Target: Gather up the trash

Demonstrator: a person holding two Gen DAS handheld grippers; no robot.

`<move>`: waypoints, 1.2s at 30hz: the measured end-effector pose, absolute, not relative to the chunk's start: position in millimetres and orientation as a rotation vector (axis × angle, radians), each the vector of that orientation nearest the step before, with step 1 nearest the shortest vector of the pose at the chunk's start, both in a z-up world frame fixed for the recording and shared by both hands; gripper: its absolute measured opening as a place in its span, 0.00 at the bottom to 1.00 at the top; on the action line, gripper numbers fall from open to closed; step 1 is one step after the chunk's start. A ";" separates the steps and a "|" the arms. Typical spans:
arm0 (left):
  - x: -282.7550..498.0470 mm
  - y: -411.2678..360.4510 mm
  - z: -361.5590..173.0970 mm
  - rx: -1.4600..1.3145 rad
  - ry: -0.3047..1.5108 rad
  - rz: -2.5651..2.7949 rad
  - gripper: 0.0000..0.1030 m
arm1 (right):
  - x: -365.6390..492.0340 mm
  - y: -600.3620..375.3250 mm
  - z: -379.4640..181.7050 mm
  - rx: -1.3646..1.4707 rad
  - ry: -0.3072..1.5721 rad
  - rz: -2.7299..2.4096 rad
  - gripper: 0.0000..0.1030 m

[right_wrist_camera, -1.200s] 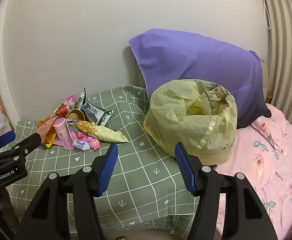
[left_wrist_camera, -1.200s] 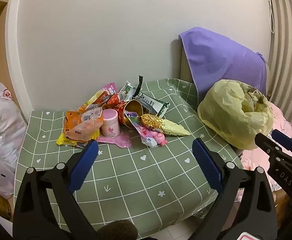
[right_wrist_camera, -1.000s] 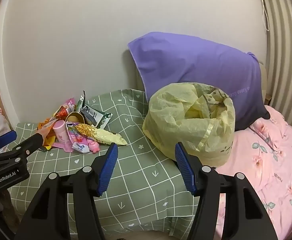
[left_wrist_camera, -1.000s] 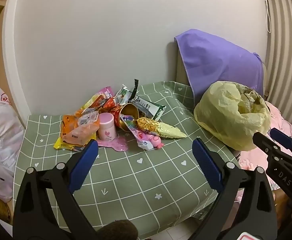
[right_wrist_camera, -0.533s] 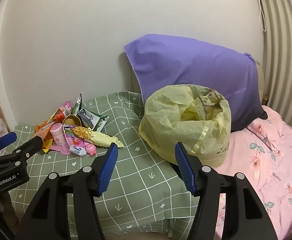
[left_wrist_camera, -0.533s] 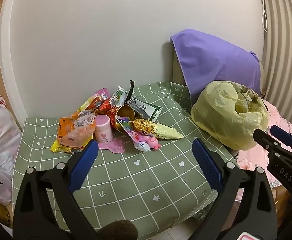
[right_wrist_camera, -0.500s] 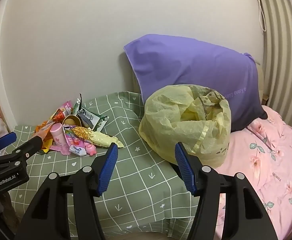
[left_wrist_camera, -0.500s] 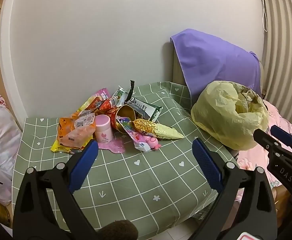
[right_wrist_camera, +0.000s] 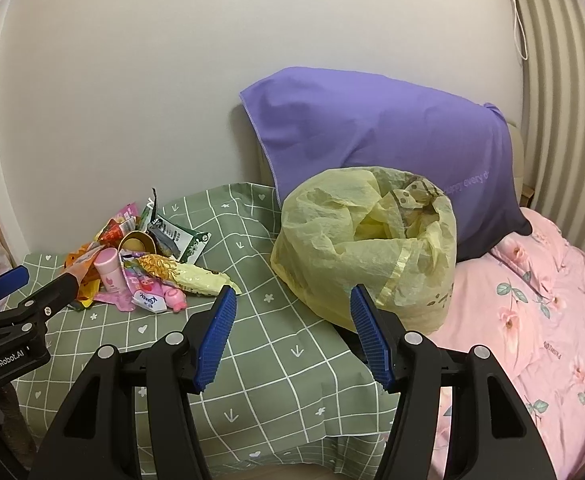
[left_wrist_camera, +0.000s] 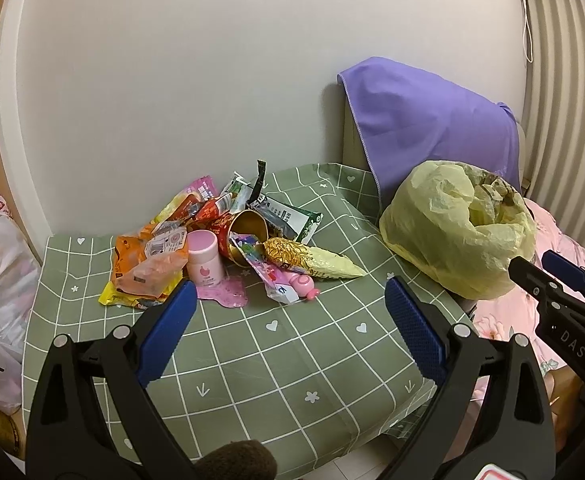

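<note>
Trash pile (left_wrist_camera: 228,244) heaped at the table's far side near the wall: crumpled wrappers, a gold-lined cup (left_wrist_camera: 244,232) tipped on its side, an upright pink bottle (left_wrist_camera: 203,258), a gold-and-cream packet (left_wrist_camera: 312,263) lying flat. Yellow bag (right_wrist_camera: 366,248) stands open-mouthed to the right, apart from the pile, already partly filled.

My left wrist camera looks forward and down over the counter (left_wrist_camera: 276,360) at the trash pile (left_wrist_camera: 228,248), from a little way back. My right wrist camera sits further right, facing the yellow bag (right_wrist_camera: 368,248) and the bed (right_wrist_camera: 532,304). Both views share counter, pile and bag.
</note>
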State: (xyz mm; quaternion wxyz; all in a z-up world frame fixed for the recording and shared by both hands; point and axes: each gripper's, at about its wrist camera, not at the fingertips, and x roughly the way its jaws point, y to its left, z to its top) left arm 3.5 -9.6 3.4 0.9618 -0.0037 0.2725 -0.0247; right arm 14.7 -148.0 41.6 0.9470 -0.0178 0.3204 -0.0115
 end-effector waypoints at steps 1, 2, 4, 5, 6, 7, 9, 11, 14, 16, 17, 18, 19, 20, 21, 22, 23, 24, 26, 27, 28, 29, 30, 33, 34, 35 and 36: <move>3.7 -9.5 3.5 -0.008 0.553 -0.050 0.88 | 14.6 -148.4 41.5 -0.035 0.653 -0.024 0.55; 3.9 -9.5 3.6 -0.008 0.553 -0.050 0.88 | 14.5 -148.6 41.6 -0.035 0.653 -0.025 0.55; 3.7 -9.7 3.8 -0.006 0.552 -0.050 0.88 | 14.7 -149.3 41.8 -0.033 0.652 -0.026 0.55; 4.0 -9.3 3.8 -0.008 0.552 -0.049 0.88 | 15.1 -149.5 41.8 -0.033 0.652 -0.027 0.55; 4.1 -9.3 4.3 -0.007 0.551 -0.050 0.88 | 15.0 -149.6 42.1 -0.032 0.652 -0.026 0.55; 4.4 -9.1 4.8 -0.007 0.550 -0.050 0.88 | 15.0 -149.5 42.0 -0.033 0.652 -0.025 0.55; 5.6 -8.8 5.6 -0.006 0.549 -0.050 0.88 | 15.1 -149.5 42.0 -0.033 0.652 -0.025 0.55; 5.5 -8.3 6.4 -0.005 0.547 -0.049 0.88 | 15.2 -149.6 41.9 -0.032 0.652 -0.025 0.55; 5.6 -8.1 7.3 -0.005 0.543 -0.049 0.88 | 16.2 -148.9 41.9 -0.034 0.652 -0.024 0.55; 4.7 -7.8 7.1 -0.004 0.541 -0.048 0.88 | 16.3 -148.5 41.8 -0.032 0.653 -0.023 0.55; 4.5 -7.6 7.0 -0.004 0.540 -0.048 0.88 | 16.4 -148.3 41.8 -0.033 0.653 -0.023 0.55; 4.6 -7.4 7.2 -0.004 0.540 -0.048 0.88 | 16.5 -148.0 41.8 -0.034 0.653 -0.022 0.55; 4.6 -7.6 7.0 -0.004 0.540 -0.048 0.88 | 16.7 -147.9 41.8 -0.033 0.653 -0.022 0.55; 4.7 -7.4 7.3 -0.004 0.539 -0.048 0.88 | 16.8 -147.9 41.8 -0.033 0.654 -0.022 0.55; 4.7 -7.3 7.3 -0.004 0.539 -0.048 0.88 | 17.0 -147.8 41.6 -0.033 0.654 -0.022 0.55; 4.7 -7.6 7.2 -0.004 0.540 -0.048 0.88 | 16.7 -147.9 41.7 -0.033 0.654 -0.022 0.55; 5.0 -7.2 7.6 -0.005 0.540 -0.048 0.88 | 16.8 -147.7 41.8 -0.033 0.654 -0.022 0.55; 5.1 -7.2 7.7 -0.005 0.540 -0.048 0.88 | 16.7 -147.8 41.7 -0.034 0.653 -0.022 0.55; 5.0 -7.2 7.7 -0.005 0.540 -0.048 0.88 | 16.8 -147.9 41.7 -0.033 0.653 -0.023 0.55; 5.5 -7.1 8.0 -0.005 0.540 -0.049 0.88 | 16.9 -147.9 41.7 -0.032 0.653 -0.023 0.55; 4.9 -7.3 7.7 -0.005 0.540 -0.048 0.88 | 16.9 -147.8 41.6 -0.033 0.654 -0.023 0.55; 5.3 -7.2 7.9 -0.005 0.539 -0.049 0.88 | 17.0 -147.7 41.5 -0.033 0.654 -0.023 0.55; 5.7 -7.0 8.5 -0.005 0.539 -0.050 0.88 | 17.0 -147.7 41.6 -0.033 0.654 -0.023 0.55; 5.8 -7.1 8.7 -0.005 0.539 -0.049 0.88 | 17.3 -147.9 41.3 -0.033 0.654 -0.023 0.55; 5.5 -7.2 8.5 -0.005 0.539 -0.049 0.88 | 17.3 -147.9 41.3 -0.033 0.653 -0.023 0.55; 5.4 -7.2 8.5 -0.005 0.538 -0.049 0.88 | 17.5 -147.7 41.3 -0.033 0.654 -0.023 0.55; 5.6 -7.2 8.6 -0.005 0.538 -0.049 0.88 | 17.6 -147.7 41.3 -0.034 0.654 -0.023 0.55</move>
